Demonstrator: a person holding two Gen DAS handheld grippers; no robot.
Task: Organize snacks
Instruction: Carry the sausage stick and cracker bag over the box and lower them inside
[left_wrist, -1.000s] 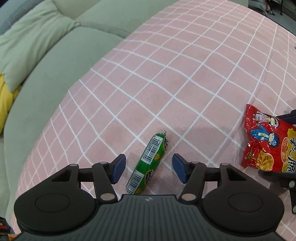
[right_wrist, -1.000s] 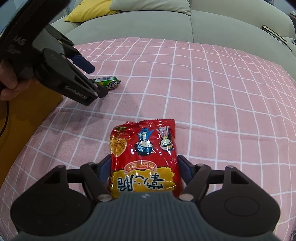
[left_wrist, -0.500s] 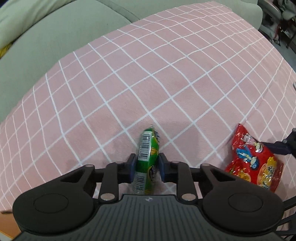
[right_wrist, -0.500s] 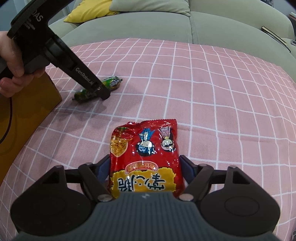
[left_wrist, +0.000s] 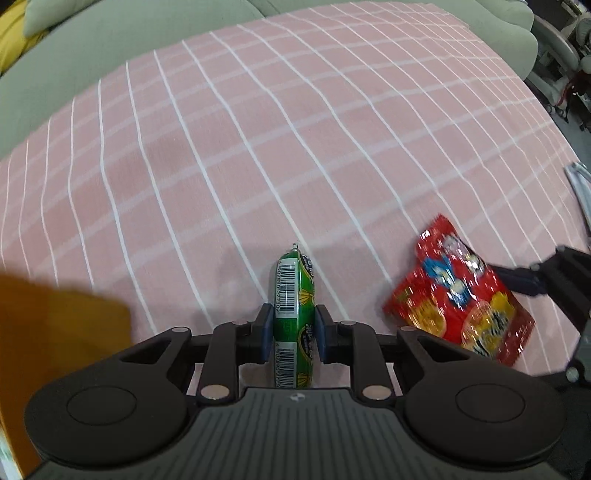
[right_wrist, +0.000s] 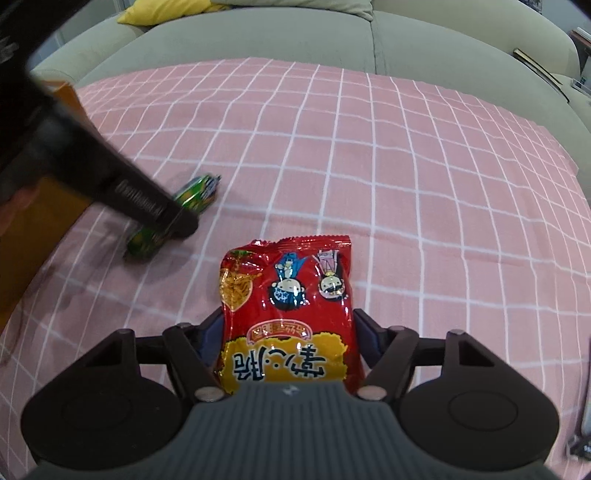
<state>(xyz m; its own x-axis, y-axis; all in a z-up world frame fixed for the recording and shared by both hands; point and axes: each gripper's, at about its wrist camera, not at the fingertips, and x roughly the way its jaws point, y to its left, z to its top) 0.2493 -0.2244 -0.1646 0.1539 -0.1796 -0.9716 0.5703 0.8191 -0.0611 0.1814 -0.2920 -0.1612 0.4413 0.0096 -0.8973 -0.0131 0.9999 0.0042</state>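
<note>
- The left gripper clamped its fingers on the green plastic-wrapped sausage stick.
- The right gripper fingers were closing around the red foil snack bag lying between them.

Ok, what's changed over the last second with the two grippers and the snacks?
The left gripper has closed on the green sausage-shaped snack stick, which lay loose between its open jaws a second ago. The right gripper still straddles the red foil snack bag, its jaws closing. The bag has stayed put on the pink checked cloth.
</note>
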